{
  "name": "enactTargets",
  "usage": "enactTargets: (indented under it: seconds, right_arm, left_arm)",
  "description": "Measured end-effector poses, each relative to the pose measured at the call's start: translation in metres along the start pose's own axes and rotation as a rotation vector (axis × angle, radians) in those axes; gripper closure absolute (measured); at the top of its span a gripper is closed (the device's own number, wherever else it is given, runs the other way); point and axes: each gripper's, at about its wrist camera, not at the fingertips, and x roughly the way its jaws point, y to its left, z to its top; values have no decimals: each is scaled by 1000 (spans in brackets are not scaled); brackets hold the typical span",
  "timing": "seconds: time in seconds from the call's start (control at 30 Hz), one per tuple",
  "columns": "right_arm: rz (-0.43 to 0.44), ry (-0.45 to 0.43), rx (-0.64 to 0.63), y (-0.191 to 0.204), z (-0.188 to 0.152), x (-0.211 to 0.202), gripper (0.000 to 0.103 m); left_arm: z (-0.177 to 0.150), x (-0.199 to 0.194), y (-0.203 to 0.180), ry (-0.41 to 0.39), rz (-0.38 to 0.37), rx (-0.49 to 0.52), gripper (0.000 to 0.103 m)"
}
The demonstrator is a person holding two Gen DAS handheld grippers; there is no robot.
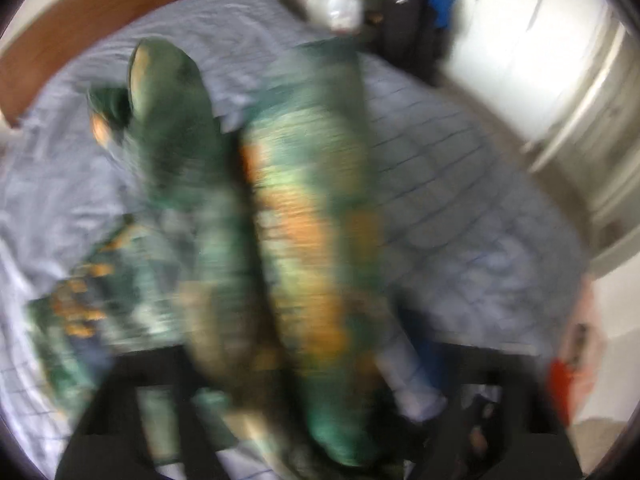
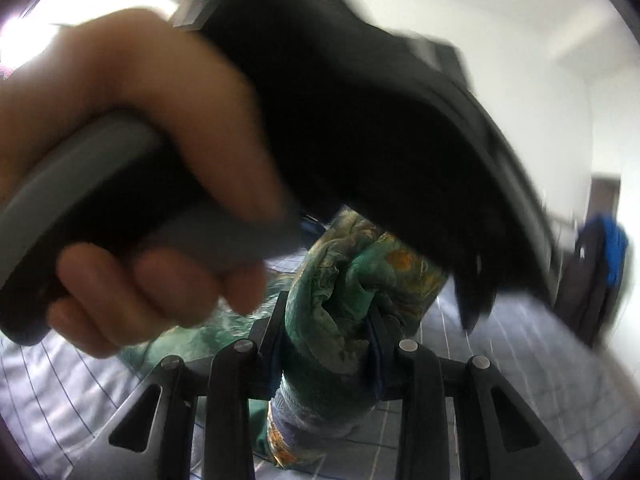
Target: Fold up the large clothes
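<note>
Hanging in bunched folds above the bed: one large garment [image 1: 304,216], green with orange and pale print, soft woven cloth. Position: lifted off the sheet in two thick hanging rolls in the left wrist view, with a further part trailing on the bedding at lower left.

Right gripper [image 2: 326,340]: jaws pressed in on a thick wad of the garment [image 2: 352,292]; the cloth bulges above and below the fingers [image 2: 272,332]. Grip judged secure but bulky.

Left gripper [image 1: 320,420]: dark finger frames visible at the bottom edge, cloth running down between them; heavy blur, so I cannot tell whether the jaws pinch it or stand spread.

Left hand [image 2: 132,184]: seen in the right wrist view, wrapped round its grey-and-black handle, close in front of the lens and just above the held wad.

Surroundings: bed [image 1: 460,184] with pale blue checked sheet, wooden headboard [image 1: 80,36], white plastic bag [image 1: 344,4], dark bag with blue item [image 1: 420,4], white wardrobe doors [image 1: 532,40].

Risks, as judged:
- Grabbed by bunches rather than by edges or corners, the garment may drop back crumpled, giving no clean fold line.
- The two tools are close together; a quick swing could knock them together or snag cloth in the linkage.
- The trailing part may drag and rumple the sheet.
</note>
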Motion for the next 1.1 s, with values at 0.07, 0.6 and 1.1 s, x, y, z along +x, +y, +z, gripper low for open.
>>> enactTargets:
  seconds: [0.07, 0.6, 1.1]
  right_arm:
    - [13, 20, 0, 7, 1, 2, 68]
    - [373, 289, 450, -39, 15, 90, 59]
    - [394, 413, 123, 99, -13, 155, 62]
  left_arm:
    - [-5, -5, 24, -4, -74, -62, 77]
    - [-118, -59, 250, -133, -174, -463, 78]
    - [-230, 19, 342, -154, -262, -826, 59]
